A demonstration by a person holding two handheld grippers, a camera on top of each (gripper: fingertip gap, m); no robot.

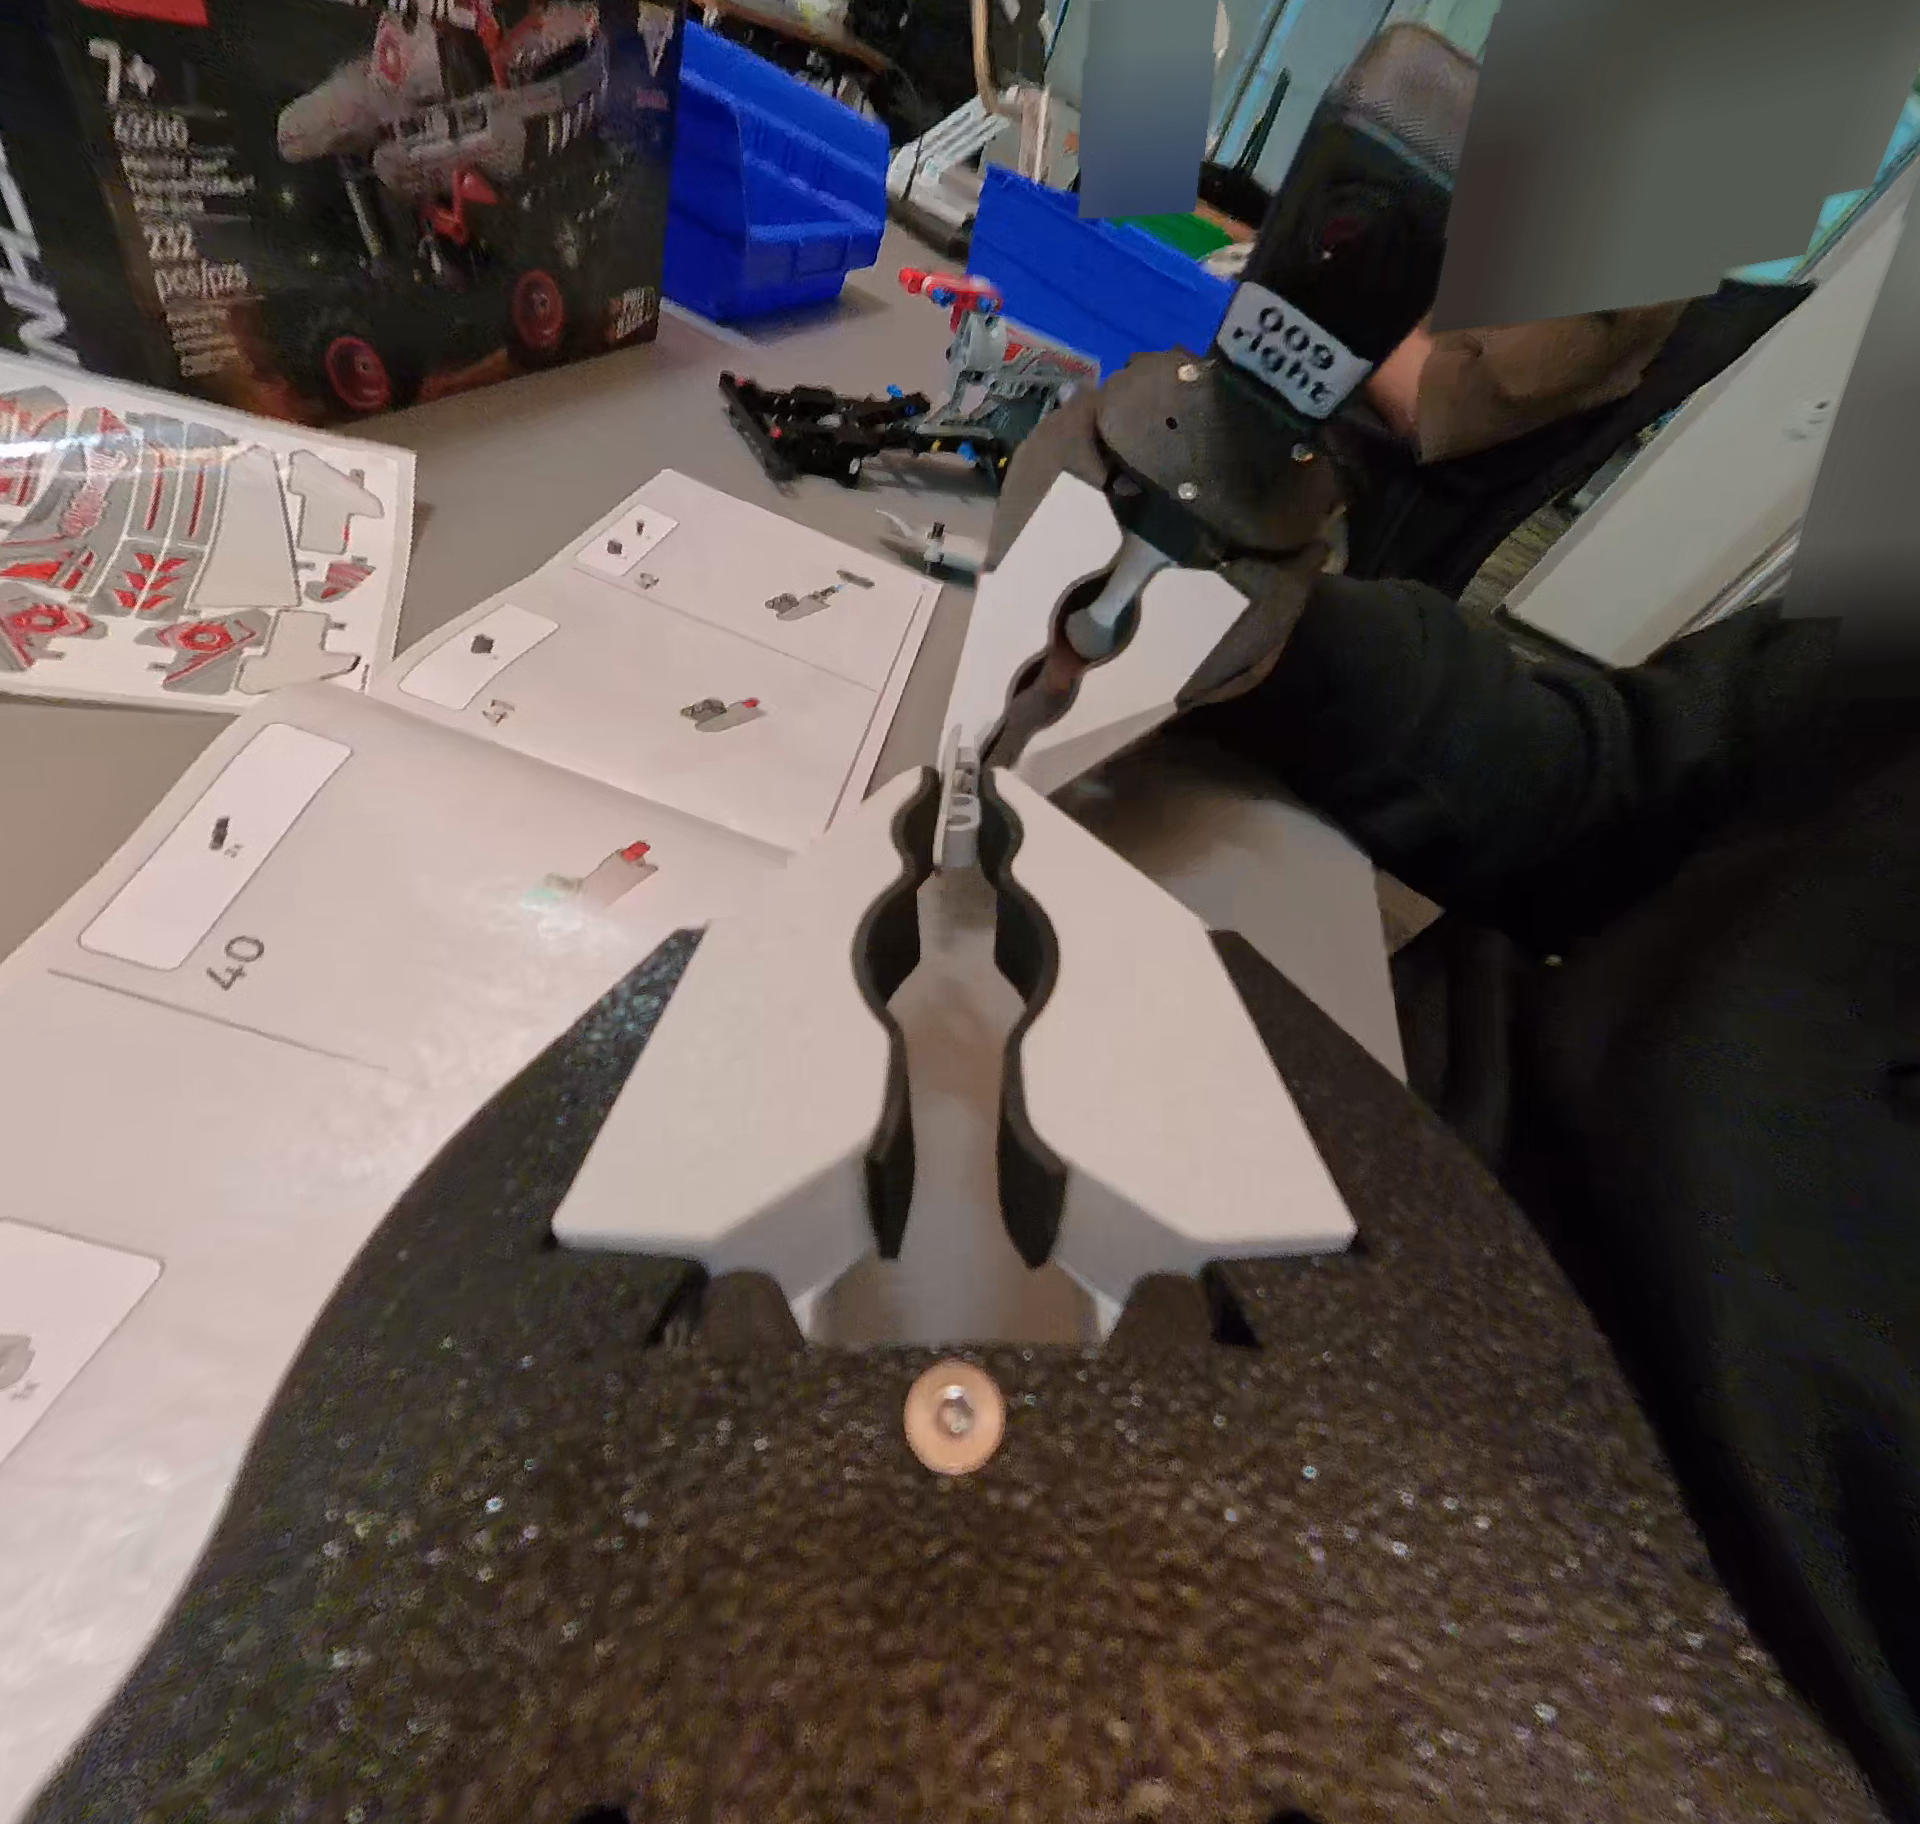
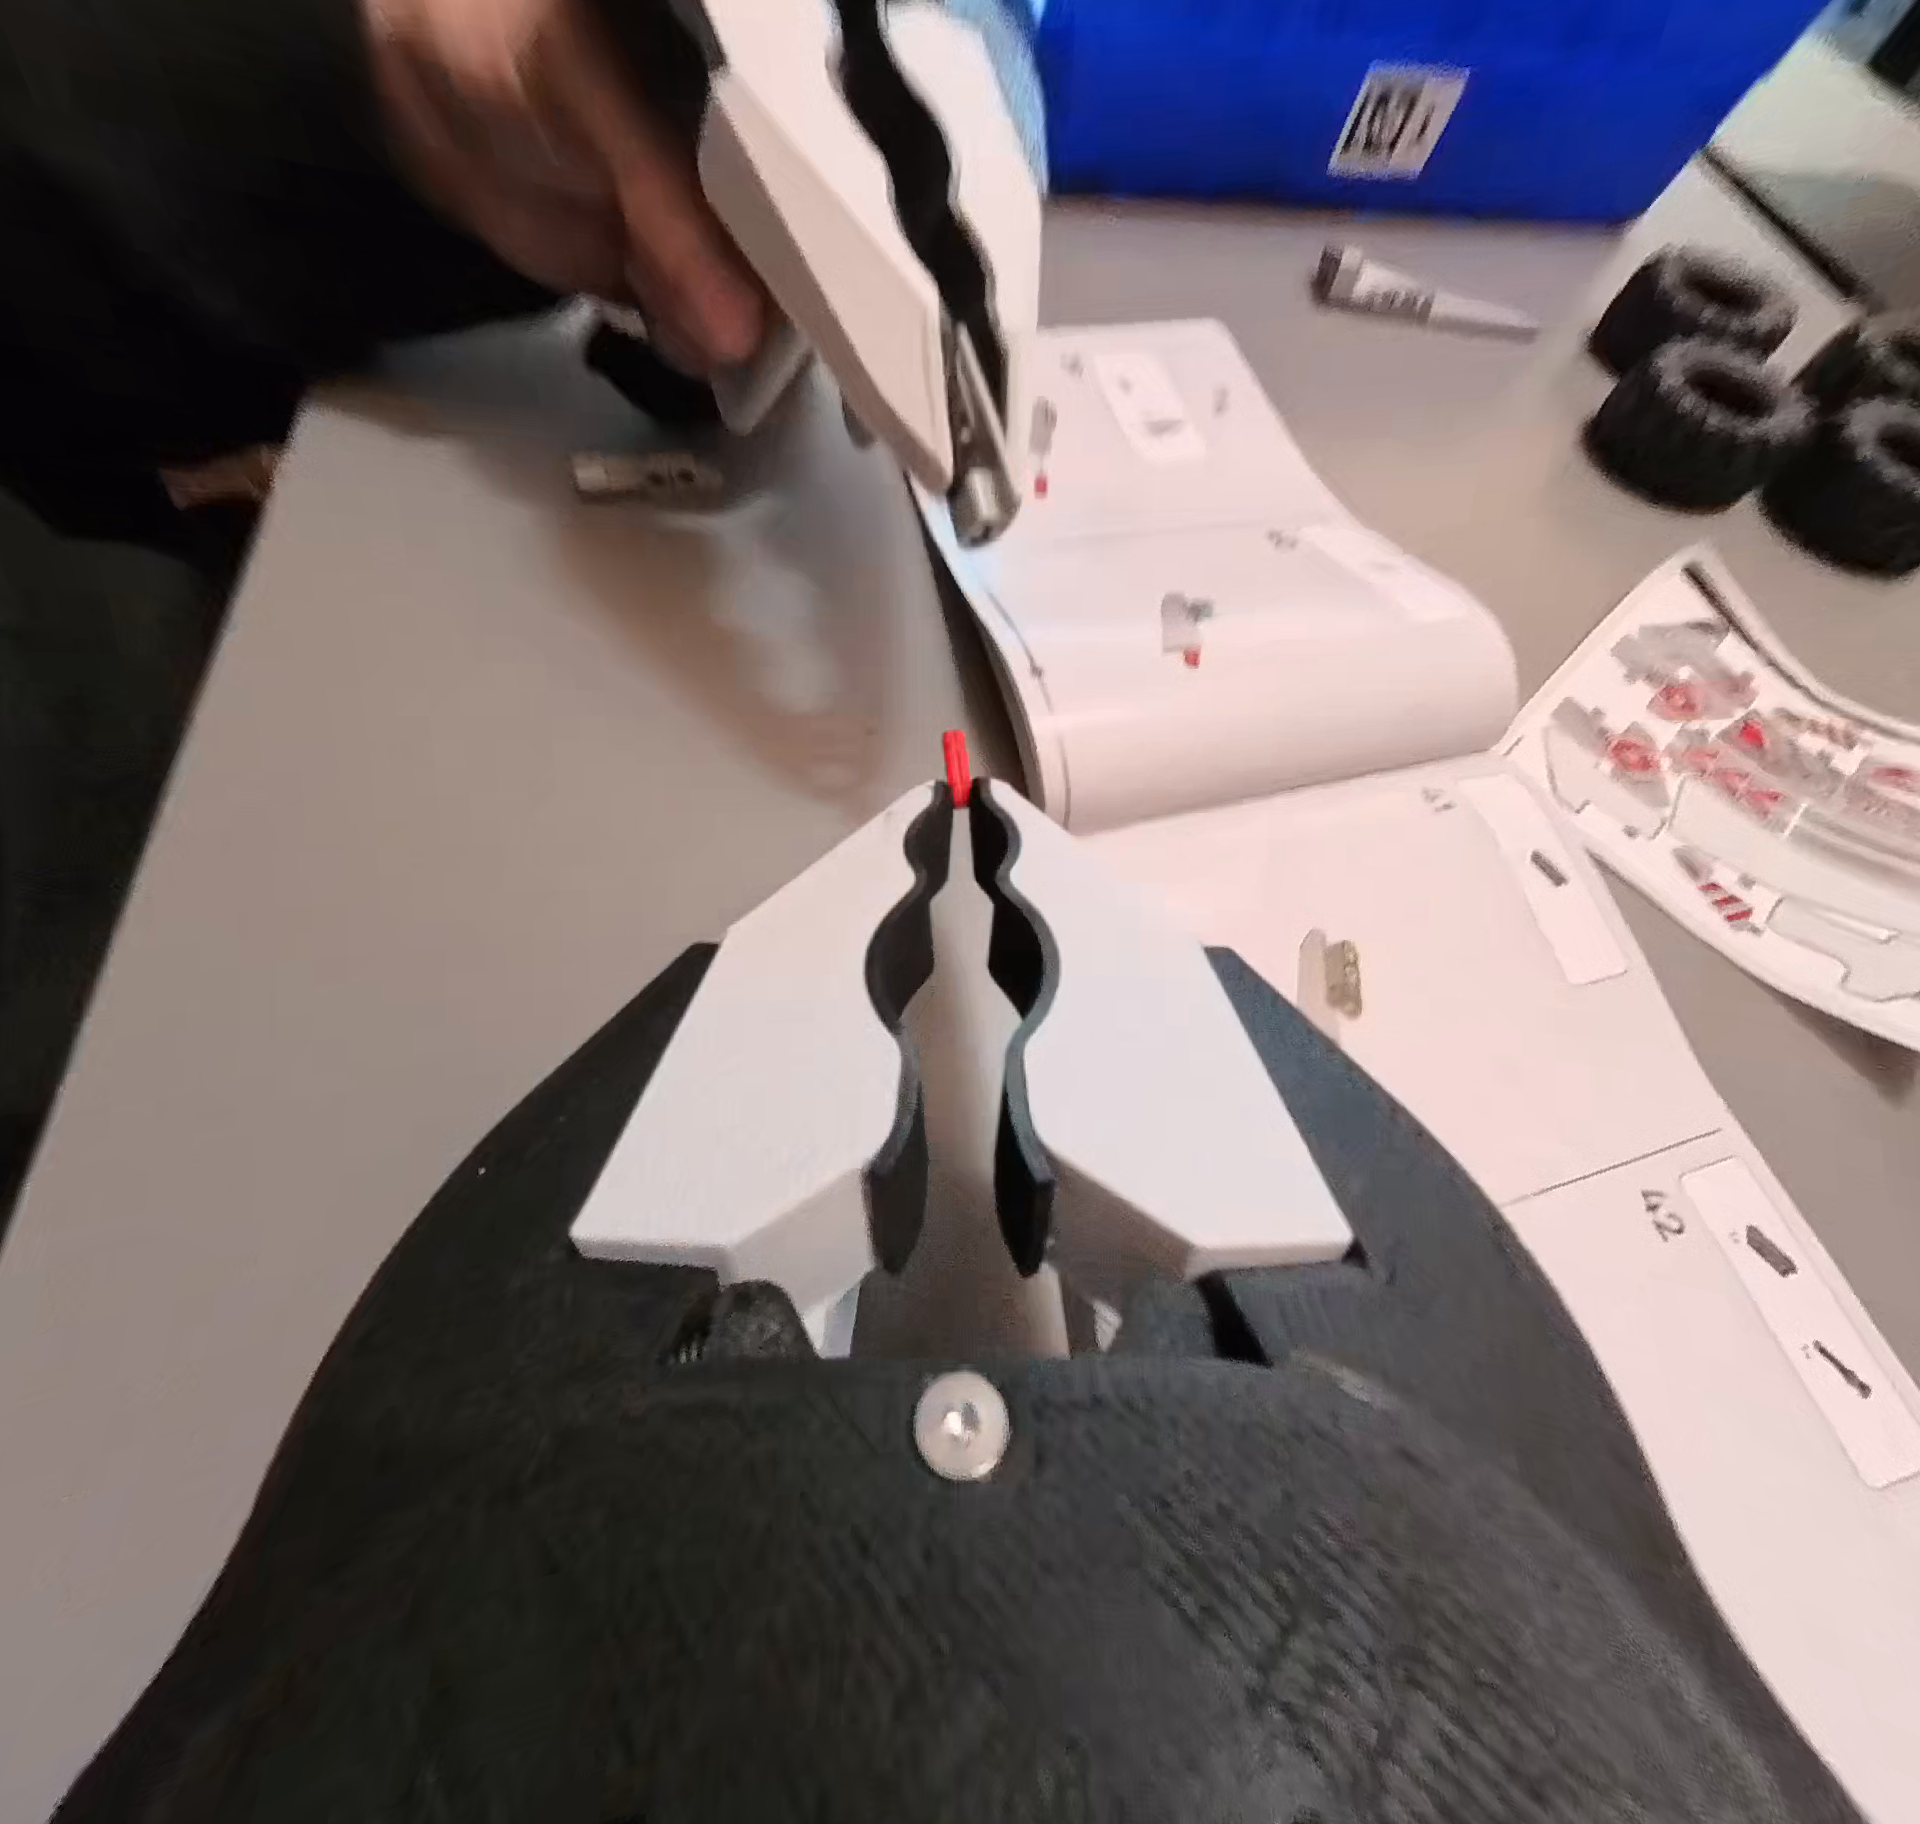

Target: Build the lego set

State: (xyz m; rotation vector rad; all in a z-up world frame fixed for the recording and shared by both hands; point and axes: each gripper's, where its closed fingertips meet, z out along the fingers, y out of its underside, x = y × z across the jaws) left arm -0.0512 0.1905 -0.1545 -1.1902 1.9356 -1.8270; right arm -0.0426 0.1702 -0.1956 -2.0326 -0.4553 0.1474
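My left gripper (image 1: 958,787) is shut on a small light grey Lego piece (image 1: 961,818), held above the open instruction booklet (image 1: 644,673). My right gripper (image 2: 958,795) is shut on a short red pin (image 2: 956,761) that sticks out past its tips. In the left wrist view the right gripper (image 1: 1003,751) comes in from the upper right, its tips just beside the grey piece; the red pin is hidden there. In the right wrist view the left gripper (image 2: 971,486) hangs ahead and above with the grey piece (image 2: 982,501), a gap away from the pin.
The set's box (image 1: 343,143) and a sticker sheet (image 1: 177,548) lie at the far left. Blue bins (image 1: 769,185) and a part-built model (image 1: 935,403) stand behind. Black tyres (image 2: 1745,403) and loose grey pieces (image 2: 644,473) lie on the grey table (image 2: 468,735). The left gripper's tips are roughly 5 cm from the right gripper's.
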